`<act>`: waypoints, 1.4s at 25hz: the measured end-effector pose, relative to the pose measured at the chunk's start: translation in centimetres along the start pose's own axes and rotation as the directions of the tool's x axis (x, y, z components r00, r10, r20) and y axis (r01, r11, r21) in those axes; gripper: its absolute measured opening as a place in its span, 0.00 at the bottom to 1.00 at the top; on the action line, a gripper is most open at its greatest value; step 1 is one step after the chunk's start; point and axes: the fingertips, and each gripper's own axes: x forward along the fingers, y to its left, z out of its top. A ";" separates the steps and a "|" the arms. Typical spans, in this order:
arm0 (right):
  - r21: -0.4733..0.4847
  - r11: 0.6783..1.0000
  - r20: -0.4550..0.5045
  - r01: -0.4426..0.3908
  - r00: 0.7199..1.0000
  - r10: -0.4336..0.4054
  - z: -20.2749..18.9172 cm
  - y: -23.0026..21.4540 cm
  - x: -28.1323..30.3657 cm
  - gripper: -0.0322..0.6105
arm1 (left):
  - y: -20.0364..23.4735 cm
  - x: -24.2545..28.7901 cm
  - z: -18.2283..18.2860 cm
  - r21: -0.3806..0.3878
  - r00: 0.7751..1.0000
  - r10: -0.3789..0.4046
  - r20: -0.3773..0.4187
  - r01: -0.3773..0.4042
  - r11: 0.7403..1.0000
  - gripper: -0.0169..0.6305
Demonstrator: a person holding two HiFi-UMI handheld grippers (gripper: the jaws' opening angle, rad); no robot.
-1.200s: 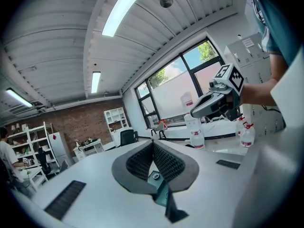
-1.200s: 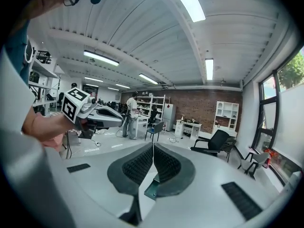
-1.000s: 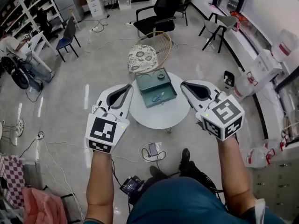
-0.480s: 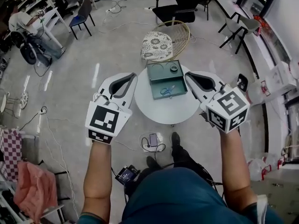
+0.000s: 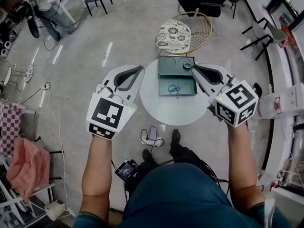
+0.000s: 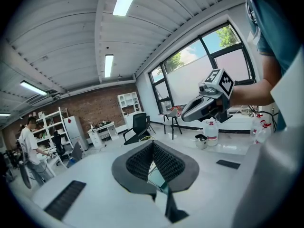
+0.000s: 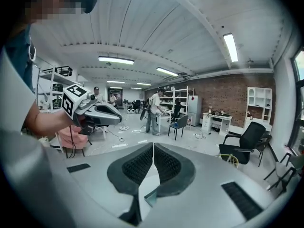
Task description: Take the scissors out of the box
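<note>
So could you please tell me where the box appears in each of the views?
Head view: the box sits at centre, on the round table.
Left gripper view: the box is a teal sliver, low at centre.
Right gripper view: only its teal corner shows, low at centre.
Shared landmark: the black office chair.

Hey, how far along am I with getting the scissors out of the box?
Nothing is done yet: the blue-handled scissors lie inside the open green box on the round table. Nothing is in hand: the left tool and right tool flank the box, both shut and empty. Left: reach in, grip the scissors, lift them out.
</note>
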 end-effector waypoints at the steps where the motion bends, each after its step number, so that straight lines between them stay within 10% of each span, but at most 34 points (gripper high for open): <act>1: -0.002 1.000 -0.005 -0.012 1.000 0.012 -0.3 -0.4 0.7 0.11 | 0.3 0.4 -0.4 -0.004 1.000 0.005 -0.006 -0.005 1.000 0.05; 35: 0.040 0.965 -0.265 -0.259 0.928 0.261 -18.9 -9.2 19.5 0.11 | 2.9 13.2 -16.7 -0.218 0.986 -0.022 -0.165 -0.015 0.976 0.05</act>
